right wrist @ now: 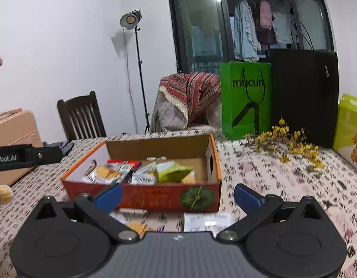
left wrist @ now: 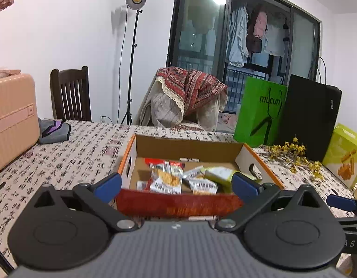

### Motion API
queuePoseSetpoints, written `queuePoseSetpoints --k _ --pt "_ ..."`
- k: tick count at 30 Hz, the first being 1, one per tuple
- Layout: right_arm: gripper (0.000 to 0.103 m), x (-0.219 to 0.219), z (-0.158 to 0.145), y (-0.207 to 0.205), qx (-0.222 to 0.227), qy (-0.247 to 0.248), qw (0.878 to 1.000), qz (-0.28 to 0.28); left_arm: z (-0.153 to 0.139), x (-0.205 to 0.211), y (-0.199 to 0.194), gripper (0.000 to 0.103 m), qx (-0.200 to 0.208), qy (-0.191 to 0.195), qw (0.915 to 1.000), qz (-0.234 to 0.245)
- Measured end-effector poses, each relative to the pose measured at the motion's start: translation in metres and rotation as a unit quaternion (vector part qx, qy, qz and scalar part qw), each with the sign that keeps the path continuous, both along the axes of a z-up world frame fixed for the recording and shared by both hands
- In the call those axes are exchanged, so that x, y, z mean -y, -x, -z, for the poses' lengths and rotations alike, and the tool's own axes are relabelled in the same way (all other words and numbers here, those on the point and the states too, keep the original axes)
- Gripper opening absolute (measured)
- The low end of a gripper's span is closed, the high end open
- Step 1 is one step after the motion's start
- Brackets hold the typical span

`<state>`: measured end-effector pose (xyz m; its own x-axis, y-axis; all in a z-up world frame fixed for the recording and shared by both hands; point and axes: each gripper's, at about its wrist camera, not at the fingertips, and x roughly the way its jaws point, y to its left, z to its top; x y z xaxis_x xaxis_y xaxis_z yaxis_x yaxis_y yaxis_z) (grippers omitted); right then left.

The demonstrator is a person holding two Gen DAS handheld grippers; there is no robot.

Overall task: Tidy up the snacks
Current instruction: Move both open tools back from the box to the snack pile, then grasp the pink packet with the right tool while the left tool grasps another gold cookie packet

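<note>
Jaws of both grippers, left gripper [left wrist: 176,183] and right gripper [right wrist: 178,195], apart and empty before one snack box [right wrist: 155,195].

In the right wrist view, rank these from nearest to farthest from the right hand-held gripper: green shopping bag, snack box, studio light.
From the right hand-held gripper:
1. Snack box, directly ahead, its front wall between the fingertips.
2. Green shopping bag, standing past the box, ahead to the right.
3. Studio light, on its stand beside the back wall, left.

Box [right wrist: 141,194] top open, seemingly unobstructed
</note>
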<state>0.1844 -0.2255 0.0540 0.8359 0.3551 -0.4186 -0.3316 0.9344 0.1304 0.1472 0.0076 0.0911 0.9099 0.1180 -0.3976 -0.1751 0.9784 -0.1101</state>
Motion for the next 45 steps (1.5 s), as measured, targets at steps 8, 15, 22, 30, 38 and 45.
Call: queuePoseSetpoints --k 8,15,22,30,38,45 --pt "0.103 0.004 0.020 0.034 -0.018 0.018 0.999 -0.021 0.019 -0.006 0.029 0.103 -0.019 -0.007 0.9997 0.012" --pt "0.103 0.011 0.033 0.047 -0.030 0.023 0.999 -0.017 0.037 -0.018 0.051 0.103 -0.022 0.003 0.9996 0.017" --pt "0.103 0.023 0.040 0.045 -0.038 0.006 0.999 -0.010 0.045 -0.032 0.053 0.103 -0.037 0.010 0.9992 0.004" --pt "0.101 0.022 0.050 0.015 -0.072 0.053 0.996 0.016 0.051 -0.040 0.047 0.103 -0.046 0.020 0.9987 -0.001" --pt "0.094 0.014 0.075 -0.047 -0.148 0.099 0.984 0.003 0.057 -0.047 0.045 0.103 -0.051 0.029 0.9983 -0.005" --pt "0.091 0.001 0.085 -0.076 -0.159 0.105 0.982 -0.006 0.061 -0.053 0.042 0.103 -0.057 0.040 0.9975 -0.015"
